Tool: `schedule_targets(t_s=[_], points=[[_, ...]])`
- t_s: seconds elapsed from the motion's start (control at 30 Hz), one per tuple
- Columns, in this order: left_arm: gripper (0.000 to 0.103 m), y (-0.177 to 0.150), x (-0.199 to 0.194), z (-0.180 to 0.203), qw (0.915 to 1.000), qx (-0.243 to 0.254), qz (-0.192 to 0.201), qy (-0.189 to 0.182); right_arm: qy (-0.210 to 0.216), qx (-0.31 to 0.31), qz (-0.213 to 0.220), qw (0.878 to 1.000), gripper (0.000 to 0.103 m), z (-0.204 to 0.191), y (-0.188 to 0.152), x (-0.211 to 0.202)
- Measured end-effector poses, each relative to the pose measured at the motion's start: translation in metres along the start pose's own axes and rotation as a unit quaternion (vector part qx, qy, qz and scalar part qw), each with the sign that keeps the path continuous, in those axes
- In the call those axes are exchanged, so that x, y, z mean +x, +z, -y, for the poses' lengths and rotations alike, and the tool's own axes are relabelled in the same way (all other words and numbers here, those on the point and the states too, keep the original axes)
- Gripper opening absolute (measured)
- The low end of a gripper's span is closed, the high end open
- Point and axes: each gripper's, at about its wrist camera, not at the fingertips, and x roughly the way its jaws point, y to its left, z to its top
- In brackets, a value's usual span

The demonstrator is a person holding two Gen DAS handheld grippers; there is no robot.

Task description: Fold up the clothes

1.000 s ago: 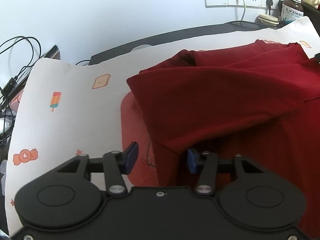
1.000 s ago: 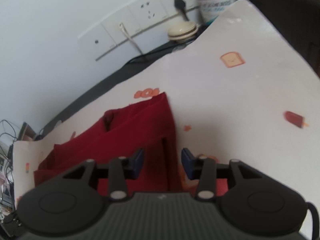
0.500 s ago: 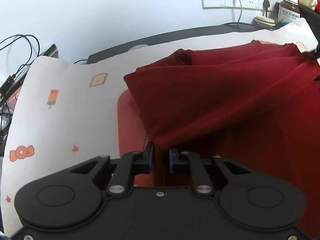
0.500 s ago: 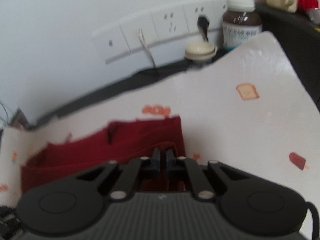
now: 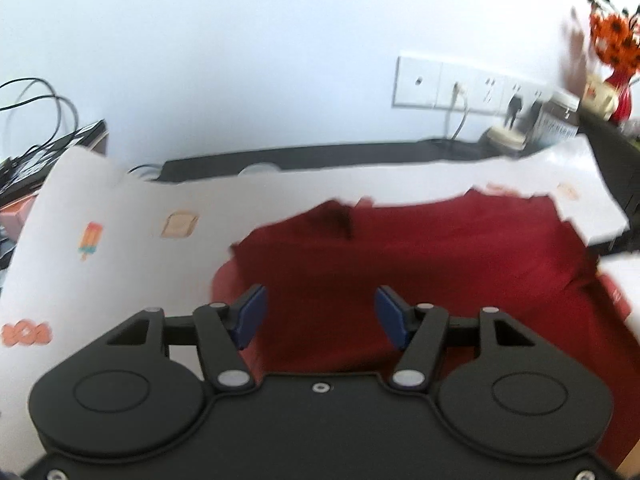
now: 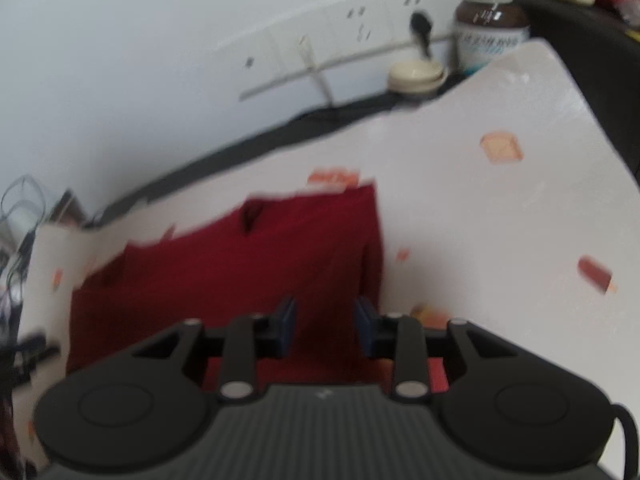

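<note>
Fingers (image 5: 252, 312) both spread (just opening), angled down over red garment (image 5: 420, 264).

Dark red garment (image 5: 420, 264), white snack-patterned cloth (image 5: 120, 200)

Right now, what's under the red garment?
The red garment lies on a white cloth with food prints, which shows all round its edges. A lighter red lower layer peeks out at its near left edge. Whatever lies beneath its middle is covered.

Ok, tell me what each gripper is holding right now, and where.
Nothing. The left gripper and right gripper have just opened, fingers clear of the red garment lying below them.
</note>
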Motion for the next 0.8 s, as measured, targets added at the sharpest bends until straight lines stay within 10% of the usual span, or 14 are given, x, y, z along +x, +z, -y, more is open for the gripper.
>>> schedule_targets(t_s=[0.27, 0.8], points=[[0.060, -0.007, 0.055, 0.015, 0.9944, 0.004, -0.104, 0.015, -0.074, -0.035, -0.051, 0.995, 0.025, -0.004, -0.013, 0.020], [0.074, -0.014, -0.008, -0.017, 0.9776, -0.183, -0.086, 0.058, -0.015, -0.041, 0.052, 0.998, 0.063, 0.017, -0.020, -0.041]])
